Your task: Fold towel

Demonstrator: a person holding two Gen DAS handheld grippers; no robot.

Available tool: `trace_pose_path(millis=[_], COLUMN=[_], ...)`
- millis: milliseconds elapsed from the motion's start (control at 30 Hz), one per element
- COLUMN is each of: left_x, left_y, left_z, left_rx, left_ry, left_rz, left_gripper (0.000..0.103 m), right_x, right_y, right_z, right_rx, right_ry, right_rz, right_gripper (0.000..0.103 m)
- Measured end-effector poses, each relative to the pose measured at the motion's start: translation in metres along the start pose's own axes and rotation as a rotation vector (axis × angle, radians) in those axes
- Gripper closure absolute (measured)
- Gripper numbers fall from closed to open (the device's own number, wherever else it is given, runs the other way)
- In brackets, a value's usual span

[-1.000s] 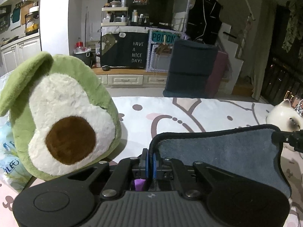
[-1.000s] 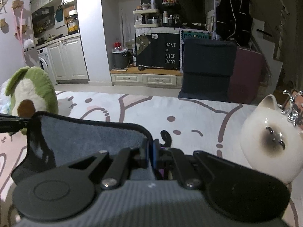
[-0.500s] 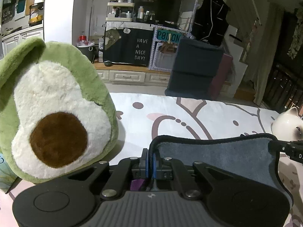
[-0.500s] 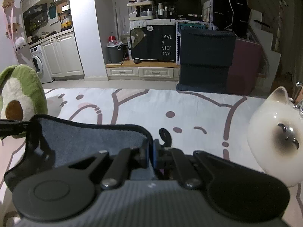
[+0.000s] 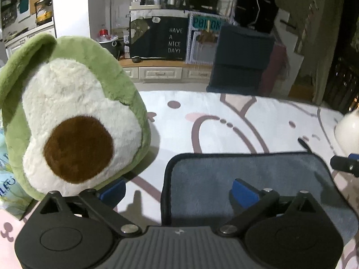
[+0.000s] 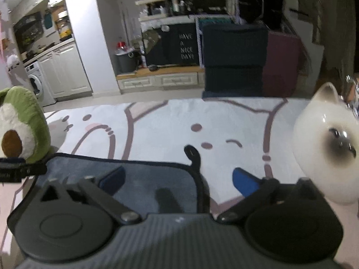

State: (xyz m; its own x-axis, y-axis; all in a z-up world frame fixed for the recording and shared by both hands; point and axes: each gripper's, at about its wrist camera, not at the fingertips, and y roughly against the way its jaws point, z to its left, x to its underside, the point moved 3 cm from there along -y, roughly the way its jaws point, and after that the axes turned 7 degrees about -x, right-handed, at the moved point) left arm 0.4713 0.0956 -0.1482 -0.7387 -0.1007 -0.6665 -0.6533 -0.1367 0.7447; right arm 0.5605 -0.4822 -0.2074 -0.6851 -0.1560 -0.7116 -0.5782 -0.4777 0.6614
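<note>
Both hand-held grippers have let go since half a second ago: their blue-padded fingers, then pinched on the towel's corners, now stand spread wide. Under everything lies the white cover (image 5: 258, 121) with pink cartoon lines, whether on a bed or a desk cannot be told. On it the grey towel (image 5: 224, 179) with its dark binding lies flat, folded, its hanging loop (image 6: 193, 154) sticking out at the far right corner. A green avocado plush (image 5: 67, 121) stands just left of the towel, and a white ceramic cat (image 6: 327, 143) sits to its right. The left hand-held gripper (image 5: 177, 192) hangs released over the towel's left edge, one pad (image 5: 243, 190) above the cloth. The right hand-held gripper (image 6: 179, 179) is likewise released, straddling the towel's right edge.
</note>
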Motion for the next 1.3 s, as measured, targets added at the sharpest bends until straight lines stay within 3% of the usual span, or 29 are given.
trace_pose_path(millis=[567, 1300], left_x=[0.002, 0.004], left_y=[0.030, 0.102], left_z=[0.000, -0.007], left_rx=[0.004, 0.064], left_ry=[-0.009, -0.004], left_rz=[0.025, -0.010], left_gripper=[0.000, 0.000], right_x=[0.008, 0.013], right_y=[0.020, 0.087], right_z=[0.001, 0.012], right_rx=[-0.010, -0.064], right_ry=[-0.008, -0.006], right_rz=[0.058, 0.034], right_gripper=[0.000, 0.000])
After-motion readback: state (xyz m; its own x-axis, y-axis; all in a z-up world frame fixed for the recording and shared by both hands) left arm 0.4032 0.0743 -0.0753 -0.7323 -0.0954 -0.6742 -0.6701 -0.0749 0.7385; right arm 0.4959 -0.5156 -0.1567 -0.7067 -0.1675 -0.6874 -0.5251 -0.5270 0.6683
